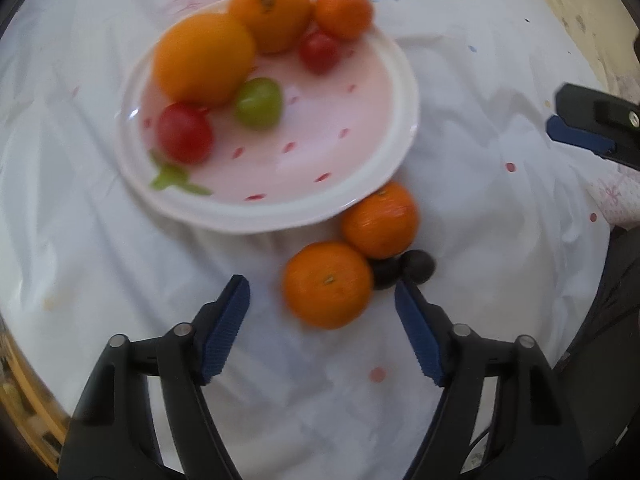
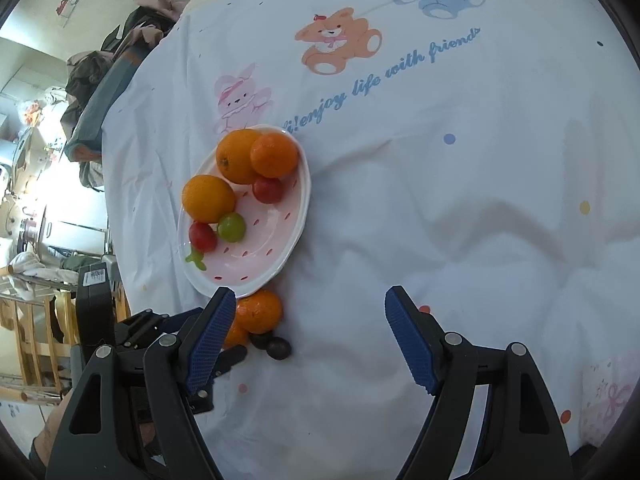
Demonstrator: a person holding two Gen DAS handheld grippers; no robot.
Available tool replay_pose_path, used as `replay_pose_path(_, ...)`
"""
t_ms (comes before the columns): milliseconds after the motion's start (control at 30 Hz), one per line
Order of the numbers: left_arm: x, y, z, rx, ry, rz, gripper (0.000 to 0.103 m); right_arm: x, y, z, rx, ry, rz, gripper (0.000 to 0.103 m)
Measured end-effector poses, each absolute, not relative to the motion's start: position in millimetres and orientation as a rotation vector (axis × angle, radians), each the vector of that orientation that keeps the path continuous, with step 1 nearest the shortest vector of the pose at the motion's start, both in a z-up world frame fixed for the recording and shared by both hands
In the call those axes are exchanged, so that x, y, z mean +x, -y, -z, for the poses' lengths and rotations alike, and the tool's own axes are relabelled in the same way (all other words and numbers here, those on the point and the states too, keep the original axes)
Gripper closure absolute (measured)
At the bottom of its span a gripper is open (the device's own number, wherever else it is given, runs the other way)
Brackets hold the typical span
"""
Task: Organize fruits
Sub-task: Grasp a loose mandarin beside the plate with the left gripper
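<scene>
Clearly the sorting is partway through: the pink strawberry-print plate already carries two large oranges, a mandarin, two red cherry tomatoes and a green one, while two mandarins and two dark round fruits lie on the white cloth just beside the plate's near rim. The left tool points down with its blue pads spread to either side of the nearer mandarin, not touching it, so my reading is that this fruit is being lined up for pickup. The next move probably calls for lowering a little, centring the pads on the mandarin's widest part and closing gently, taking care not to nudge the second mandarin or the dark fruits that touch it, since round fruit could roll. The right tool hangs spread and empty above bare cloth, off to the side of the plate. Printed on the cloth is blue script reading "enjoy life with friends", with cartoon bears in orange, pink and blue; no brand names or fruit stickers can be made out
</scene>
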State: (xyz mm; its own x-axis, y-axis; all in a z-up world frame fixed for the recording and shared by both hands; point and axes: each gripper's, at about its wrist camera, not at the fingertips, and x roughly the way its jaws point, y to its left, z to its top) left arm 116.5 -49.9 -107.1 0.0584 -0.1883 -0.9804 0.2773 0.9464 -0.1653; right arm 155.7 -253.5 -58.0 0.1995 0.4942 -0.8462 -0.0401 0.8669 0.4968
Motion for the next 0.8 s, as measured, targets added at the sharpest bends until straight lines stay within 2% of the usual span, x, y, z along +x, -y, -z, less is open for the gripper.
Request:
replay_pose_path(100, 119, 56, 110, 0.089, -1.482, 0.368, 0.047, 157, 254, 60, 0.405, -1.328, -0.383, 0.023)
replay_pose_path(133, 119, 56, 112, 0.090, -1.487, 0.366, 0.055, 157, 254, 61, 0.406, -1.332, -0.384, 0.023)
replay_pose_path(200, 121, 56, 111, 0.102, -1.486, 0.349, 0.062, 159, 252, 62, 0.403, -1.337, -0.391, 0.023)
replay_pose_path(433, 110, 41, 84, 0.068, -1.499, 0.256, 0.063, 161, 244, 62, 0.389, -1.339, -0.411, 0.023)
replay_pose_path(667, 80, -4, 27, -0.145, -1.363, 0.025, 0.063, 156, 221, 69, 0.338, -1.372, -0.457, 0.023)
replay_pose_path(800, 71, -27, 28, -0.159, -1.292, -0.035, 0.063, 150, 202, 78, 0.305, -1.411, -0.509, 0.023)
